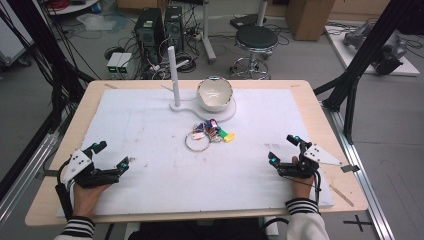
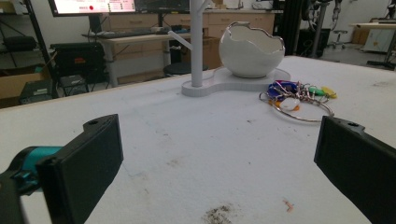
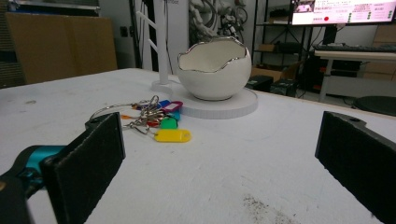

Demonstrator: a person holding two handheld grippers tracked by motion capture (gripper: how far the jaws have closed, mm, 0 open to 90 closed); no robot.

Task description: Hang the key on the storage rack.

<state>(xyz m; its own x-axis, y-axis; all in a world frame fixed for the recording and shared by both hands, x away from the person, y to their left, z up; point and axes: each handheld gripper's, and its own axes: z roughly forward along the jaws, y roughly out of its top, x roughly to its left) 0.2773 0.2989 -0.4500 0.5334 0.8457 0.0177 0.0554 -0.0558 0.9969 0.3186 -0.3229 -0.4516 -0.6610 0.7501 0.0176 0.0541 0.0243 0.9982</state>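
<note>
key bunch point(image 1: 209, 132) mid-mat | bowl point(image 1: 215, 93), post point(image 1: 173, 77) behind | both grippers' fingers wide, empty

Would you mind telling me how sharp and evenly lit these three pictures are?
High view: even, soft light, faint shadows, slightly soft detail on the key bunch. Left gripper view: near jaws blurred, egg-shaped bowl crisp. Right gripper view: jaws soft, yellow tag sharp, screen overexposed.
</note>
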